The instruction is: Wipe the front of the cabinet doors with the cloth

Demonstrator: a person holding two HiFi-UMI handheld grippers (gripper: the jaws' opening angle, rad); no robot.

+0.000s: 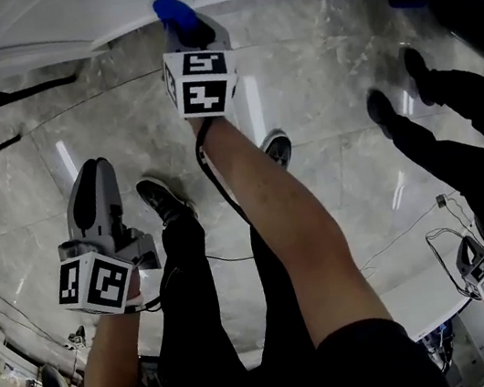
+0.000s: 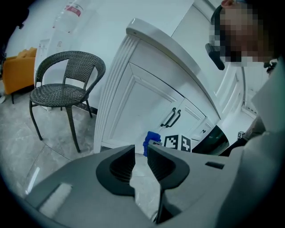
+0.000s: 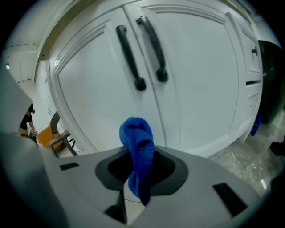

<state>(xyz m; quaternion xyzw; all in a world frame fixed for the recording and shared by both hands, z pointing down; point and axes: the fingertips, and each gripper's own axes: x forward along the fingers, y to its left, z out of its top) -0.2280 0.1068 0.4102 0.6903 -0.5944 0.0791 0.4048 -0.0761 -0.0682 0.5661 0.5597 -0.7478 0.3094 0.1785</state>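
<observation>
The right gripper (image 3: pixel 139 171) has its jaws closed on a bunched blue cloth (image 3: pixel 137 138), which pokes out toward the lower part of the white cabinet doors (image 3: pixel 196 75), below the 2 dark handles (image 3: pixel 129 58); whether it touches them cannot be told. The left gripper (image 2: pixel 140 162) hangs back, jaws slightly parted and empty. Only a narrow wad leads, so the hard jaw tips may scrape the paint, or the cloth may drag loose under pressure.

The blue cloth (image 3: pixel 137 149) stands bunched upright, low before the white cabinet doors (image 3: pixel 200 75). Both doors are shut.
</observation>
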